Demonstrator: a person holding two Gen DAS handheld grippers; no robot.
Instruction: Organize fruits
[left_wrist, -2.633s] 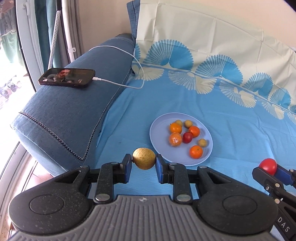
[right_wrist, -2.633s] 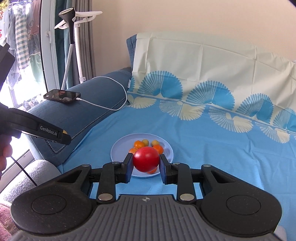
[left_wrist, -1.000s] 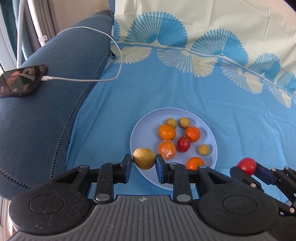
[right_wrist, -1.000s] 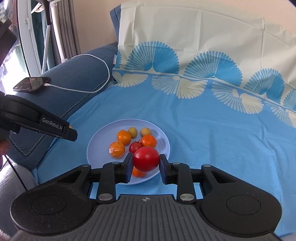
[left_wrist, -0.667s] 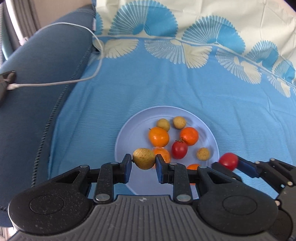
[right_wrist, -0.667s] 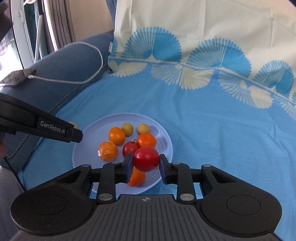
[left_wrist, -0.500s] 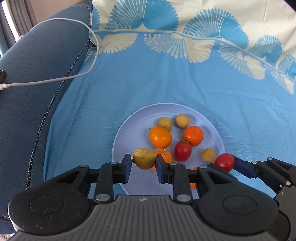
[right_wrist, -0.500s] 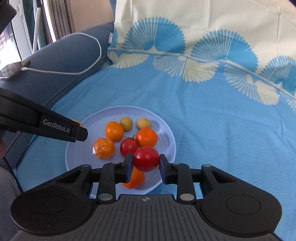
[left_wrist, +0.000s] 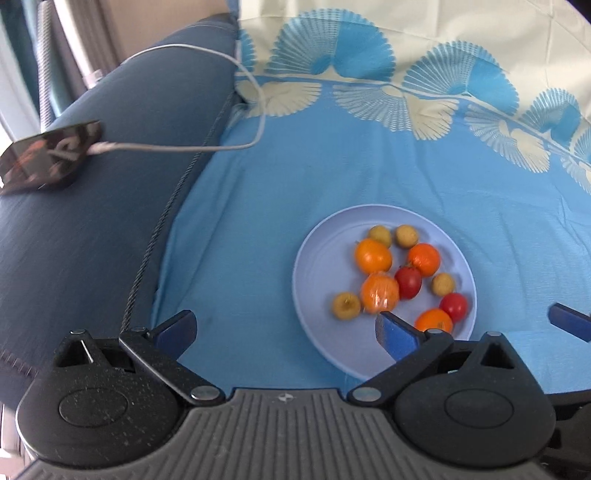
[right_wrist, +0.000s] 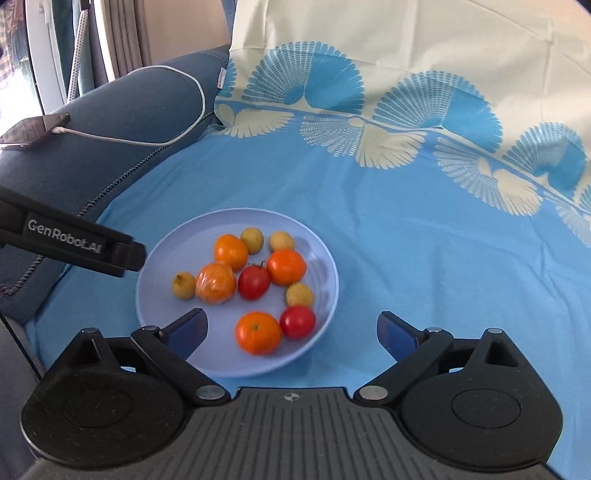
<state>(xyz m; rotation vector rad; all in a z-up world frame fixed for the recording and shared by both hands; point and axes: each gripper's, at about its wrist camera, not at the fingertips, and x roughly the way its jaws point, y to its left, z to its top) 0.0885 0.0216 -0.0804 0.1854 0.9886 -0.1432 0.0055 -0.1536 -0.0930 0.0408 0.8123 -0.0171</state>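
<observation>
Left gripper: jaws opening, spread wide, nothing between the pads. Right gripper: jaws opening, spread wide, nothing gripped. The left gripper's finger, seen in the right wrist view, carries the white lettering "GenRobot.AI".

The pale blue plate rests on the blue sheet near its front edge. It holds four oranges, two tomatoes and four small yellow fruits. One yellow fruit lies at the plate's left edge; one tomato lies near its front edge beside an orange. A phone with a white cable lies on the sofa arm.
</observation>
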